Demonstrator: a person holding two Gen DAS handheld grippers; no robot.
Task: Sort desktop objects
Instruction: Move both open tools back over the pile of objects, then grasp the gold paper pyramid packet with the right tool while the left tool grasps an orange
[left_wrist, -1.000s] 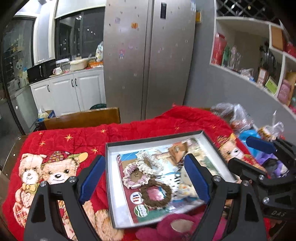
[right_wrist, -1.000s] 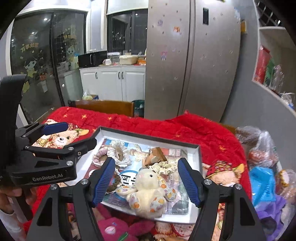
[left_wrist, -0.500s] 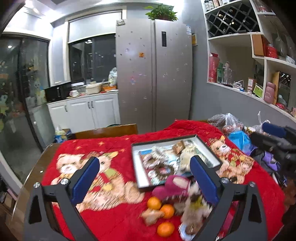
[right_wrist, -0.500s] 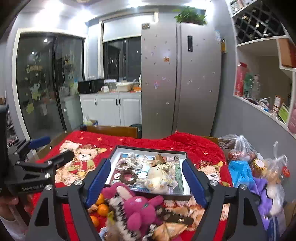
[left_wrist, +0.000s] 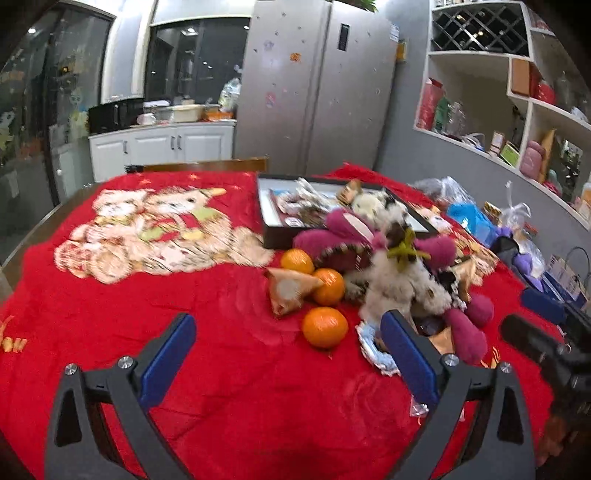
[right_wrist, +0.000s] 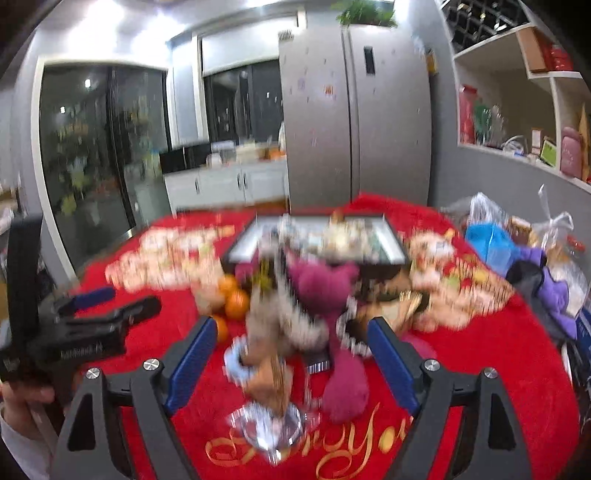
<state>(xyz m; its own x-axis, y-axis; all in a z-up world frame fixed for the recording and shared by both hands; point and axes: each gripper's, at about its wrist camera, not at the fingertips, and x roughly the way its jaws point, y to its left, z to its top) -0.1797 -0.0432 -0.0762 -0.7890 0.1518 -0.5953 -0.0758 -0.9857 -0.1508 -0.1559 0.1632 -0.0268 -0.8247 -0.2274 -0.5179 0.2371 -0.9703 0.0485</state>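
Both grippers pulled back from the tray, left gripper held wide, empty, right gripper being opened, empty, above toys.

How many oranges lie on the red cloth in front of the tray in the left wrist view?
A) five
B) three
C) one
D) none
B: three oranges sit on the red cloth, grouped around a tan wrapped packet, nearer the camera than the tray.
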